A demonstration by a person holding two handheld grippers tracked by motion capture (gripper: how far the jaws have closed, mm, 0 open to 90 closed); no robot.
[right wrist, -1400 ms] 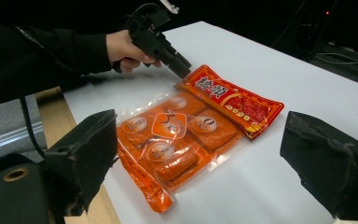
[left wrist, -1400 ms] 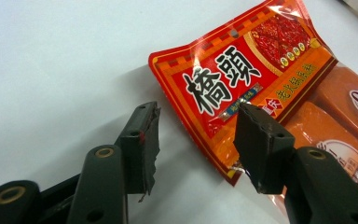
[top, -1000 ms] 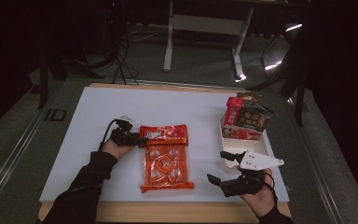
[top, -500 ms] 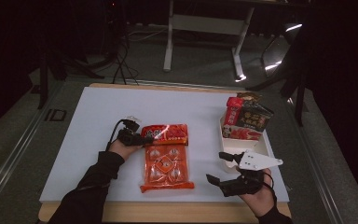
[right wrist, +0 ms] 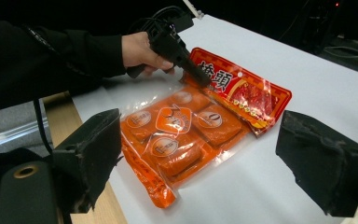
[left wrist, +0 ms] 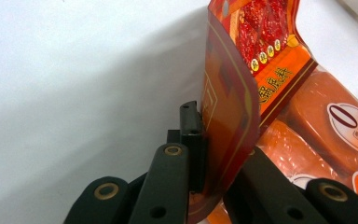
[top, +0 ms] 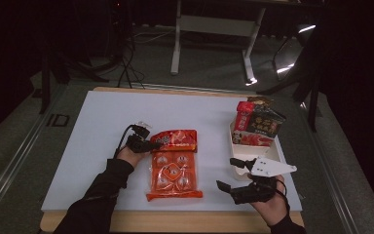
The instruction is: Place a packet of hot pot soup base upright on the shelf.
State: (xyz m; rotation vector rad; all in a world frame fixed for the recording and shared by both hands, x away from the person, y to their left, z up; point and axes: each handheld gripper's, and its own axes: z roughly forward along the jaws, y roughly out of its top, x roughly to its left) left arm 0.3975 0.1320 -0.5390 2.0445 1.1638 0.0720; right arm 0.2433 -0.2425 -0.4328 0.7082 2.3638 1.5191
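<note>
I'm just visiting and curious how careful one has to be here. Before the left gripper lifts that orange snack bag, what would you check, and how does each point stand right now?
1. Left gripper shut on the bag: ok. Its jaws have just been closing and now pinch the red top flap in the left gripper view.
2. Grip deep enough on the flap: cannot tell; it holds near one corner, so the bag may swing.
3. Right gripper clear of the bag: ok, jaws open, apart from it.
4. Rest of the bag flat on the white board: ok.
5. Box with other packets apart from the bag: ok.
</note>
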